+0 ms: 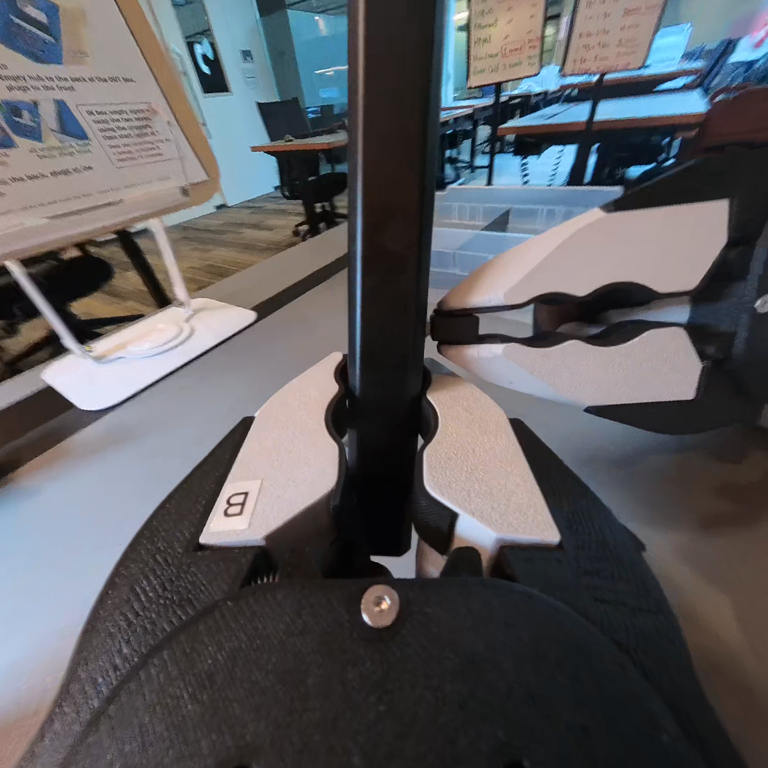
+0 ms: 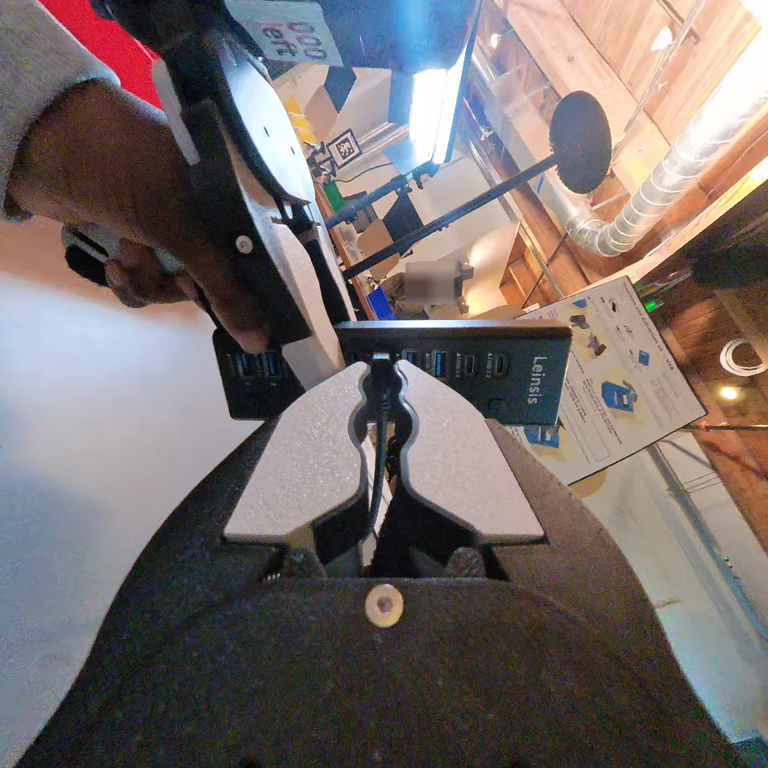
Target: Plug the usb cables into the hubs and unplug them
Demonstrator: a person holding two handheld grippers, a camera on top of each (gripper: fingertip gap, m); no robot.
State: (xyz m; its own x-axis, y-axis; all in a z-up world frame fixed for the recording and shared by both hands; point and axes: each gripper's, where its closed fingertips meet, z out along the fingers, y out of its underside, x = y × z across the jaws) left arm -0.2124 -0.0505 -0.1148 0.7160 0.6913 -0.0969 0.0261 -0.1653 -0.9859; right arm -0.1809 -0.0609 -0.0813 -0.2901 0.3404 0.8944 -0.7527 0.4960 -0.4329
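Jaws of the left gripper clamp the hub upright; jaws of the right gripper pinch a plug whose tip meets the port row just ahead. Slight tilt could jam the plug or lever the hub loose.

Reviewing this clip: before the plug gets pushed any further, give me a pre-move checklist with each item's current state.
1. Left gripper clamps the black hub: ok, both fingers press its sides.
2. Right gripper grips the USB plug: ok, shut on the plug body, with the cable trailing back between the fingers.
3. Plug lines up with a port: ok, its metal tip sits at the port row.
4. Plug fully seated: cannot tell, the fingers hide the joint.
5. Neighbouring ports free: ok, those that show right of the plug are empty.
6. Grippers apart from each other: ok in the left wrist view.
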